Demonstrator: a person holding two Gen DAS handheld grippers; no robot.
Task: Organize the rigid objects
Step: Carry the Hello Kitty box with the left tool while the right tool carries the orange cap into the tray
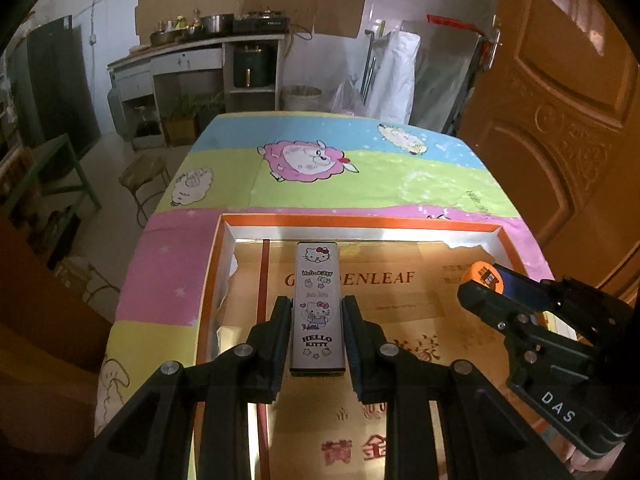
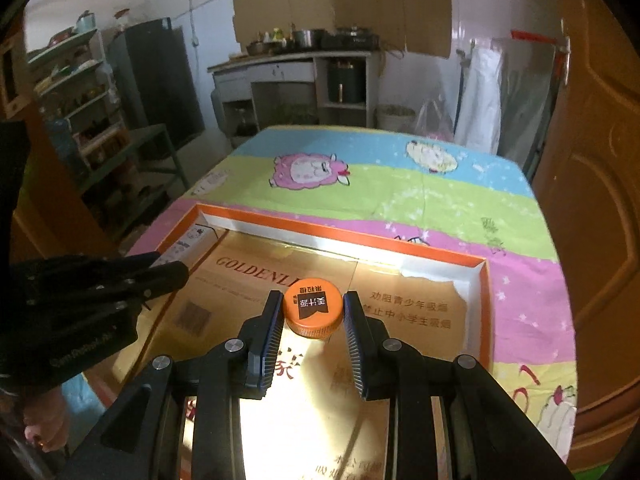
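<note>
Orange-rimmed and lined in gold, a shallow box is sitting on a table under a cartoon sheep tablecloth, and both grippers are hanging over its floor. On the left, the left gripper is clamping a slim white Hello Kitty case by its long sides; the case is pointing away from the camera, lengthwise, with its far end reaching toward the box's back wall, above the gold floor printed with "GOLDENLEAF". In the right wrist view the same case is showing only as a pale sliver past the left gripper's dark fingers, near the box's left corner. Moving right, the right gripper is pinching an orange bottle cap, the pads pressing on its ribbed edge from both sides, with the printed top facing the camera. From the left wrist view that cap is peeking out beyond the right gripper's black body, with something dark blue just behind it that is too hidden to identify. Farther right, a brown carved door is standing beside the table.
</note>
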